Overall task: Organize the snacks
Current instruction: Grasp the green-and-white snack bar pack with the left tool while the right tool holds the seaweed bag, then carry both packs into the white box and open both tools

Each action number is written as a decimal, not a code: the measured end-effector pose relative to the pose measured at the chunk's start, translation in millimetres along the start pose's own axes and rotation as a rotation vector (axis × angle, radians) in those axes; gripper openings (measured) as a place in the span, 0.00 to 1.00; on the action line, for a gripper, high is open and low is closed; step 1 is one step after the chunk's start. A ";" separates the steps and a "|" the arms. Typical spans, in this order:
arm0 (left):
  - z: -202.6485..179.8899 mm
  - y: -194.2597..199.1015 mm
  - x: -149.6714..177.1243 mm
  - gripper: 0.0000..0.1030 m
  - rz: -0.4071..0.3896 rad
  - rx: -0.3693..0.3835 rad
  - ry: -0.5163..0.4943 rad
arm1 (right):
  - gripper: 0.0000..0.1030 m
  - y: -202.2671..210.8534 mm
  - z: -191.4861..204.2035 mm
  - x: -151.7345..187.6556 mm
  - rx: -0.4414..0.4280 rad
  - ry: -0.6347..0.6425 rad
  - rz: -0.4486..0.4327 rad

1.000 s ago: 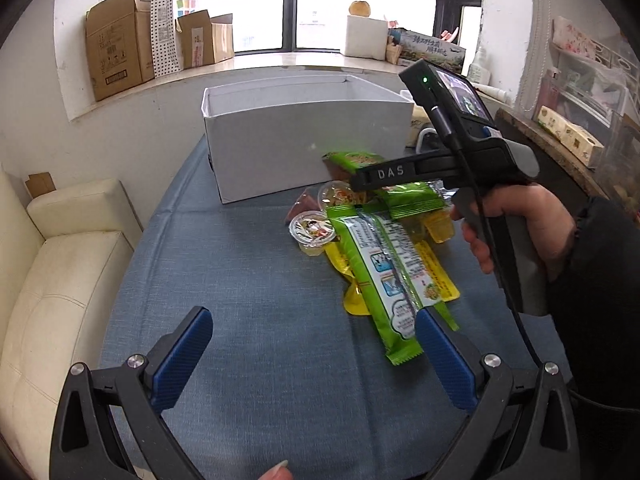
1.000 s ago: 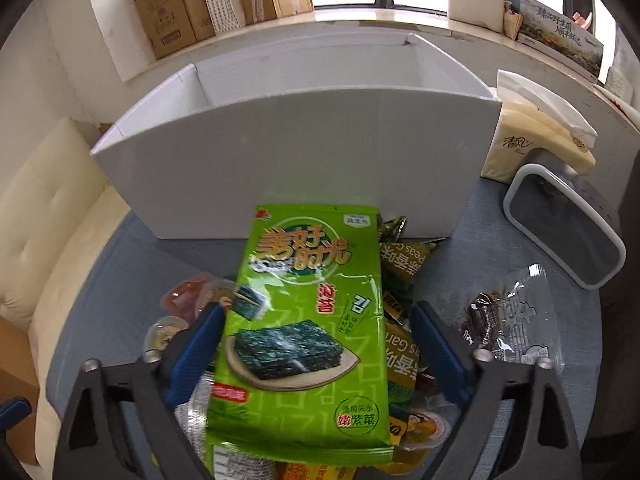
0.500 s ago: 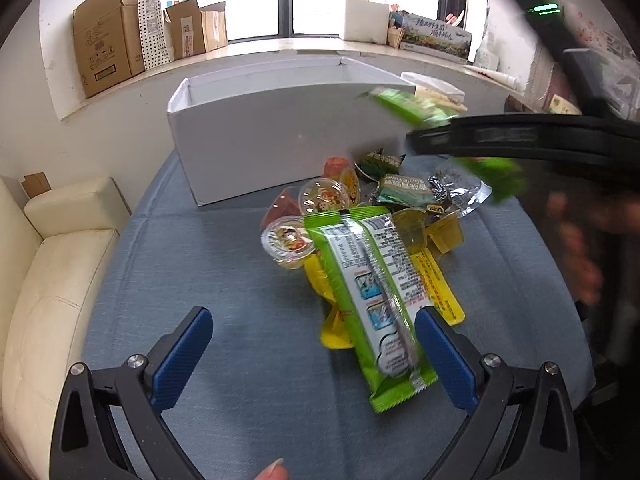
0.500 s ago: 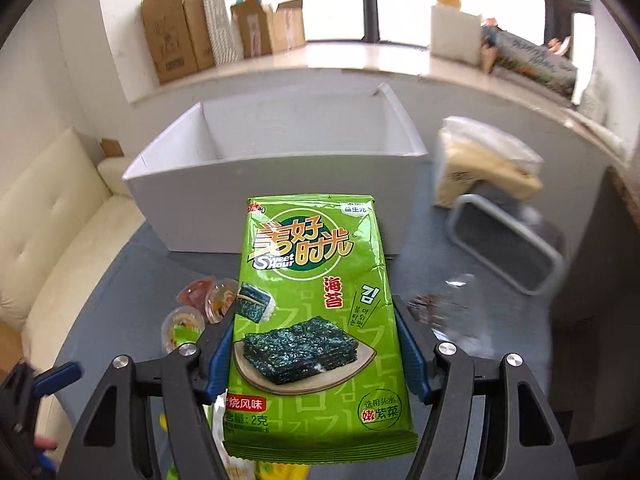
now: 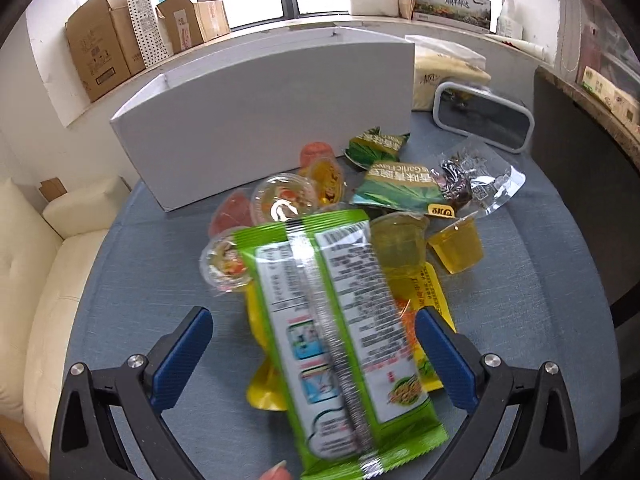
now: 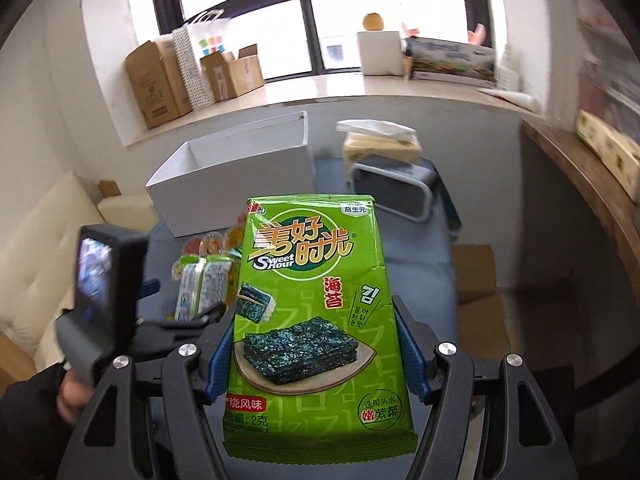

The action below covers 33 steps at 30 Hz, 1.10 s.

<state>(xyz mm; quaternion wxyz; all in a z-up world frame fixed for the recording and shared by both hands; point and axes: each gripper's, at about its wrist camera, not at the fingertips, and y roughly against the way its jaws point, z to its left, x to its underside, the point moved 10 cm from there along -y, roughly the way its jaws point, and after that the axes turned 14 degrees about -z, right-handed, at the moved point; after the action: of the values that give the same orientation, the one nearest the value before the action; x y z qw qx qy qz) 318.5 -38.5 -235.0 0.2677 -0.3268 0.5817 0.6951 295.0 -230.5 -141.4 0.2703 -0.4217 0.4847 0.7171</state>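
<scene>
The green seaweed snack packet [image 6: 316,320] is clamped upright in the right gripper [image 6: 316,360], high above the blue-grey cloth table [image 5: 140,280]. The left gripper [image 5: 312,360], its blue pads spread wide, straddles a long green wrapper [image 5: 340,340] atop the snack pile. Just beyond stands the open white cardboard box [image 5: 260,120], below the cluttered windowsill.

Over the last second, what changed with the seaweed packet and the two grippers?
The right gripper closed on the green seaweed packet and lifted it off the snack pile, up and back from the white box. The left gripper moved forward; its open fingers now straddle the long green packet without gripping it. The jelly cups and box stayed put.
</scene>
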 end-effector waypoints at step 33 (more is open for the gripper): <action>79.8 68.9 -110.8 0.72 -0.225 0.014 0.097 | 0.70 -66.6 72.6 -45.0 -0.145 0.039 -0.044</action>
<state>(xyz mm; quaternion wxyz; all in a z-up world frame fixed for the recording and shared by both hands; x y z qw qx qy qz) 326.5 28.5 -97.7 0.3180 -0.4215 0.5584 0.6398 345.5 -136.9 -120.8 0.2452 -0.4647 0.4275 0.7357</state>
